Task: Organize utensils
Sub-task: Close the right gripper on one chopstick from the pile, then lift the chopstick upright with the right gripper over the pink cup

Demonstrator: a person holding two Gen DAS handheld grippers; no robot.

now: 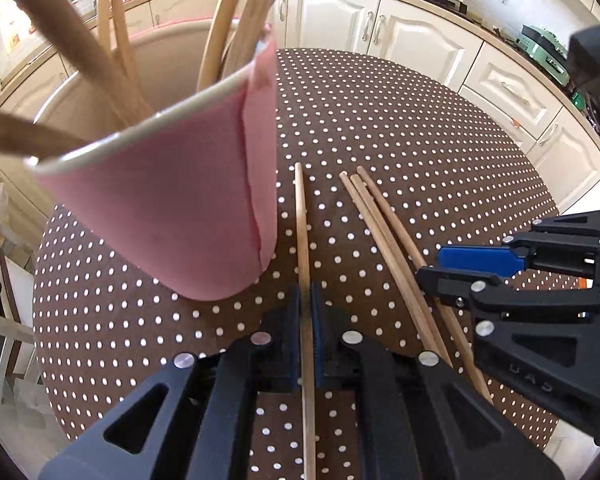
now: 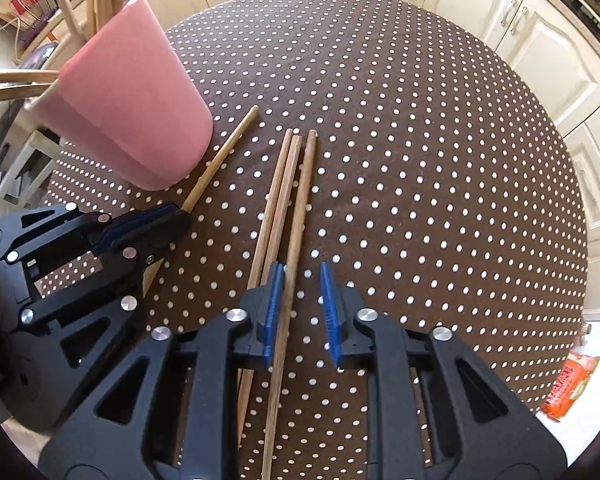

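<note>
Pink utensil cup [image 2: 132,108] stands at the far left of the dotted brown tablecloth [image 2: 420,140], with wooden utensils [image 1: 236,20] already upright in it. Just right of the cup, the left gripper [image 1: 308,312] is clenched on a single chopstick [image 1: 301,216], jaws pressed tight to it. Further right, three chopsticks [image 2: 288,184] lie side by side on the cloth. The right gripper [image 2: 300,312] straddles the rightmost one, left pad touching it, right pad clear, so not yet gripping.
</note>
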